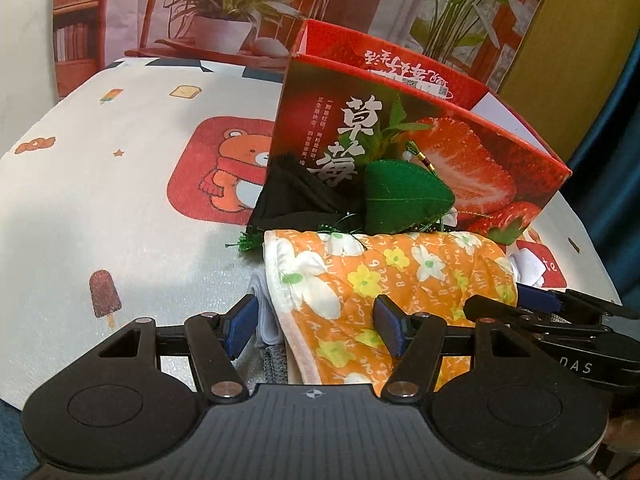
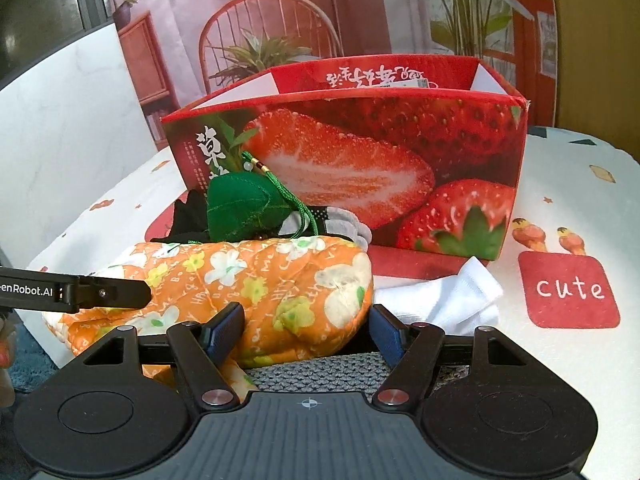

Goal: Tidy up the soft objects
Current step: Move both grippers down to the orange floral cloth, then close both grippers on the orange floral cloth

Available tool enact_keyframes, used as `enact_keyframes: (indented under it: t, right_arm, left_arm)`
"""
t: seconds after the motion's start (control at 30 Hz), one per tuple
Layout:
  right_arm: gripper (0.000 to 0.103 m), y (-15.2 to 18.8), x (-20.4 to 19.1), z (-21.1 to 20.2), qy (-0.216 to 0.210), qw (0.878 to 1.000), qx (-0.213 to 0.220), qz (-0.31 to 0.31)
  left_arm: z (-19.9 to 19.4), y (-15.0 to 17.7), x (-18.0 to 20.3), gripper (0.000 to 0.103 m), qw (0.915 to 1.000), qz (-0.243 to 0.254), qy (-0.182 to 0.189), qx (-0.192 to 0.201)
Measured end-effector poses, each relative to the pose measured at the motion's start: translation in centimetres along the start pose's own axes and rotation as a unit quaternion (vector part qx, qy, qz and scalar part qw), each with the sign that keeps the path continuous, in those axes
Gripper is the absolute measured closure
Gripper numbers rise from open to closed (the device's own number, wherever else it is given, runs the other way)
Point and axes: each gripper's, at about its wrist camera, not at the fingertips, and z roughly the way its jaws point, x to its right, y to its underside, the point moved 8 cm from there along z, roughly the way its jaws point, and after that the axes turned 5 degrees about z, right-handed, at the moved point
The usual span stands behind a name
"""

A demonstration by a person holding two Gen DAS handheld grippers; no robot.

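Note:
An orange floral quilted cloth lies rolled on the table before a red strawberry box; it also shows in the right wrist view. My left gripper is open, its jaws around the cloth's left edge. My right gripper is open, its jaws around the cloth's right end. A green felt leaf pouch and a black cloth lie behind the orange cloth, against the box. A white cloth lies right of it.
The table wears a white cartoon-print cover. A grey knitted cloth lies under the orange one. A grey-white sock rests by the box. A printed backdrop stands behind.

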Motion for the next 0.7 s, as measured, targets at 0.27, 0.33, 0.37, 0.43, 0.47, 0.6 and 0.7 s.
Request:
enact_keyframes:
  t: [0.27, 0.33, 0.37, 0.43, 0.47, 0.6, 0.7]
  right_arm:
    - [0.037, 0.15, 0.02, 0.29, 0.005, 1.000, 0.001, -0.008]
    - [0.037, 0.26, 0.01, 0.51, 0.008, 1.000, 0.000, -0.014]
    - [0.037, 0.30, -0.01, 0.53, 0.007, 1.000, -0.001, -0.014]
    - [0.039, 0.26, -0.11, 0.46, 0.008, 1.000, 0.000, -0.017]
    - [0.040, 0.28, -0.09, 0.40, 0.008, 1.000, 0.000, -0.018]
    - [0.045, 0.17, -0.14, 0.11, 0.009, 1.000, 0.003, -0.020]
    - [0.055, -0.04, -0.44, -0.38, -0.004, 1.000, 0.004, -0.023]
  left_arm:
    - [0.88, 0.44, -0.24, 0.036, 0.9999, -0.008, 0.007, -0.010]
    - [0.98, 0.52, -0.34, 0.036, 0.9998, -0.011, 0.010, -0.011]
    - [0.95, 0.54, -0.37, 0.036, 0.9998, -0.012, 0.011, -0.010]
    - [0.85, 0.48, -0.39, 0.038, 0.9998, -0.012, 0.014, -0.008]
    - [0.82, 0.47, -0.35, 0.040, 0.9998, -0.012, 0.017, -0.007]
    - [0.55, 0.27, -0.12, 0.050, 0.9997, -0.009, 0.023, 0.001]
    - [0.00, -0.07, 0.09, 0.060, 0.9997, -0.001, 0.024, 0.011]
